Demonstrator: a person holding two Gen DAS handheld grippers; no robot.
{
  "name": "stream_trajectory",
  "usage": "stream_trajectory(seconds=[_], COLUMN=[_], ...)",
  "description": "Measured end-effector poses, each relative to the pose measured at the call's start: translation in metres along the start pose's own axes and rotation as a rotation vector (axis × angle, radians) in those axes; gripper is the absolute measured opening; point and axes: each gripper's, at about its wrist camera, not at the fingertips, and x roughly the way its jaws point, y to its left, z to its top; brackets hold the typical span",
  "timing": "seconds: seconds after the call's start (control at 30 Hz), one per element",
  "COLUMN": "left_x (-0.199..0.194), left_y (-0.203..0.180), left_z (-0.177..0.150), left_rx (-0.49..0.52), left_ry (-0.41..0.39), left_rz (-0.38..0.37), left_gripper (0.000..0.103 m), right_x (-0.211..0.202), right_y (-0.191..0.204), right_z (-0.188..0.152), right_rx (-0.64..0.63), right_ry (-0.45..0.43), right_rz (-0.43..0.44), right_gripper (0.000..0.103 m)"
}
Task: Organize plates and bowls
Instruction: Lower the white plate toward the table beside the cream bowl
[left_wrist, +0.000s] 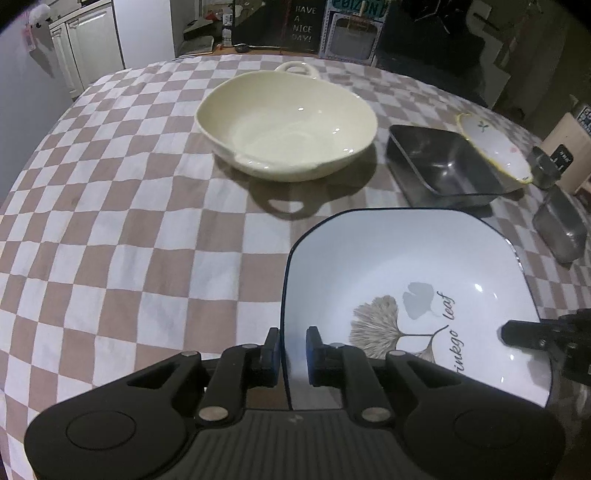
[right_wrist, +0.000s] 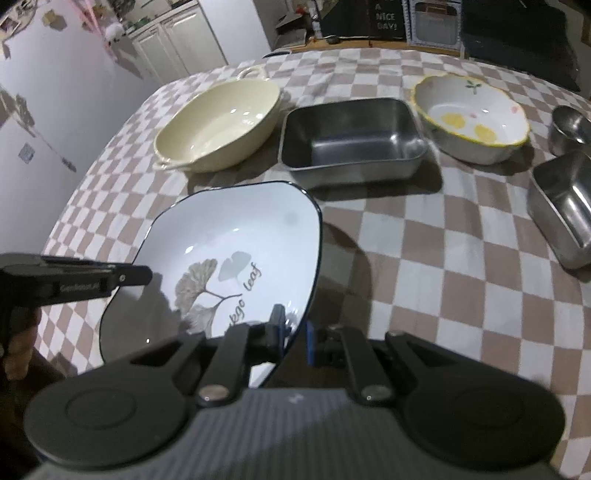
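The room is dim, and the far background falls almost to black. Light comes from above and behind: the cream bowl (left_wrist: 286, 122) casts a crisp shadow forward onto the checked tablecloth (left_wrist: 110, 229), handle loop and all. Small glints dot its glaze and the square ginkgo plate (right_wrist: 236, 258); the steel tray (right_wrist: 351, 136) shines softly. Fisheye bending curves the cloth's squares at the edges, corners vignette dark, and detail is slightly soft and grainy.

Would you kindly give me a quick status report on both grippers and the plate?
Left gripper and right gripper both shut on ginkgo plate, opposite rims. Plate tilted above the checked cloth. Cream bowl, steel tray ahead.
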Motion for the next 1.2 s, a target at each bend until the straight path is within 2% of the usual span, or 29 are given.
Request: stream_trajectory(seconds=[0.27, 0.4, 0.63, 1.0, 1.2], left_x=[0.009, 0.012, 0.012, 0.008, 0.008], left_y=[0.005, 0.002, 0.006, 0.003, 0.003], left_z=[0.012, 0.015, 0.017, 0.017, 0.018], left_rx=[0.000, 0.028, 0.017, 0.028, 0.035], left_ry=[-0.002, -0.002, 0.006, 0.006, 0.012], left_rz=[0.012, 0.035, 0.032, 0.010, 0.002], left_gripper=[0.016, 0.017, 0.017, 0.017, 0.017], right_x=[0.009, 0.014, 0.018, 0.036, 0.038], right_y=[0.012, 0.013, 0.011, 0.000, -0.002], right_z=[0.007, 0.008, 0.012, 0.011, 0.011], right_rx=[-0.049, -0.044, -0.036, 0.046, 0.069], right_ry=[-0.001, 0.015, 0.022, 0.097, 0.102], right_rz=[-0.032, -0.031, -0.031, -0.022, -0.015], right_gripper=[0.014, 0.015, 0.015, 0.017, 0.018])
